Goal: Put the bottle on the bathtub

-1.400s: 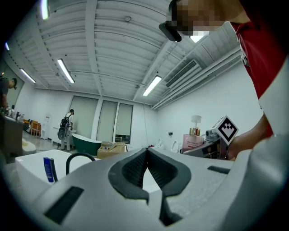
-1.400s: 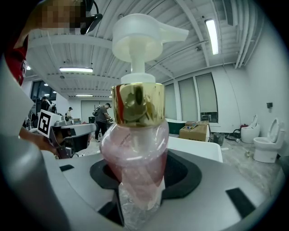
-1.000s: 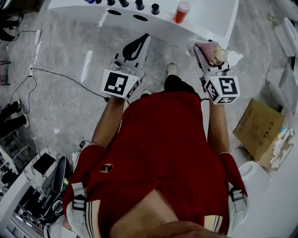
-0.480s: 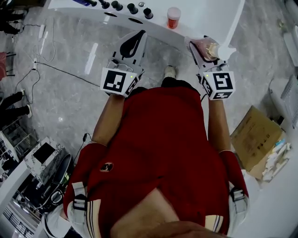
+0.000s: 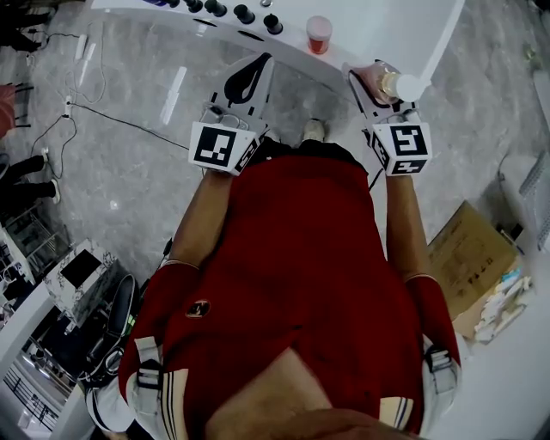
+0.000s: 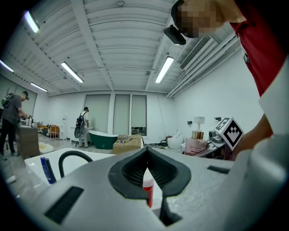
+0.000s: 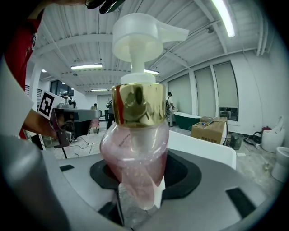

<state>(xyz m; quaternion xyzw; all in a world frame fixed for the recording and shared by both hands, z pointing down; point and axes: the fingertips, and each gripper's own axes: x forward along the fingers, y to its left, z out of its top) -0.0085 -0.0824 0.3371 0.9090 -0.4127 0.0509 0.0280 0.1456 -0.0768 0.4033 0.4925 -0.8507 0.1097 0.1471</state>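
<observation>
My right gripper (image 5: pixel 375 77) is shut on a pink pump bottle (image 7: pixel 135 149) with a gold collar and a white pump head (image 5: pixel 406 86). It holds the bottle at the near edge of the white bathtub rim (image 5: pixel 378 30); in the right gripper view the tub edge (image 7: pixel 203 146) lies just behind the bottle. My left gripper (image 5: pixel 247 84) is shut with nothing in it, over the floor just before the tub's rim. Through its jaws the left gripper view shows a red bottle with a white cap (image 6: pixel 147 191) standing on the tub.
The red white-capped bottle (image 5: pixel 319 34) stands on the tub rim between my grippers. Black tap fittings (image 5: pixel 244 14) line the rim to the left. A cardboard box (image 5: pixel 468 258) lies on the floor at right. Cables (image 5: pixel 120 120) run over the grey floor at left.
Both grippers have edged forward toward the tub rim, the right one carrying the pink bottle closer to the edge. Both stay shut.
</observation>
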